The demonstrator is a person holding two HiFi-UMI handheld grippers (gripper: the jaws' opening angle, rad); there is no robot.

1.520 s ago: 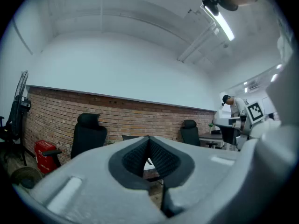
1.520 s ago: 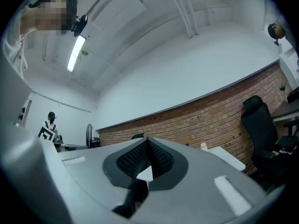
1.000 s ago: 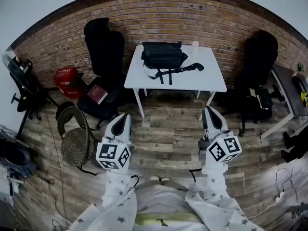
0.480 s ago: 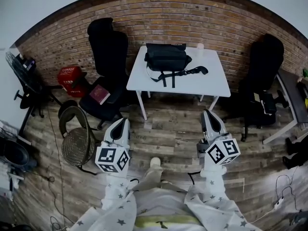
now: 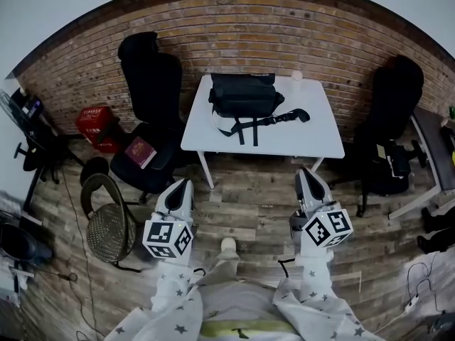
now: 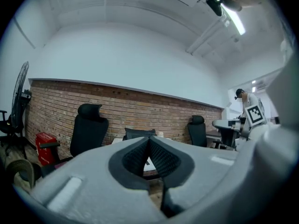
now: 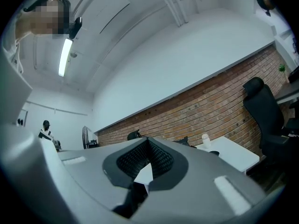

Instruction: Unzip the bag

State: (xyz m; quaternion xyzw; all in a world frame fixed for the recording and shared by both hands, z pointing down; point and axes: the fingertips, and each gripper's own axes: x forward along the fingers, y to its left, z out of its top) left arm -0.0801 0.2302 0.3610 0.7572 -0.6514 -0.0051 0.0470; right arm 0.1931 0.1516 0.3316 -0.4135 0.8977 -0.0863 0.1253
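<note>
A black bag (image 5: pixel 243 94) lies at the back of a small white table (image 5: pixel 313 130), its strap (image 5: pixel 274 118) trailing forward and to the right. Both grippers are held well short of the table, above the wooden floor. My left gripper (image 5: pixel 179 188) is shut and empty; my right gripper (image 5: pixel 307 176) is also shut and empty. The left gripper view shows the shut jaws (image 6: pixel 149 139) pointing at the distant bag (image 6: pixel 138 133). In the right gripper view the bag (image 7: pixel 183 141) sits just right of the shut jaws (image 7: pixel 148 141).
Black office chairs stand left (image 5: pixel 153 77) and right (image 5: pixel 394 98) of the table, a red book (image 5: pixel 140 151) on the left one's seat. A red crate (image 5: pixel 96 123), a mesh chair (image 5: pixel 110 222) and a side desk (image 5: pixel 434 148) are nearby. A small white bottle (image 5: pixel 296 76) stands on the table.
The view has shifted a little toward the table, and a foot now shows on the floor between the grippers. Both grippers stay shut in the same pose.
</note>
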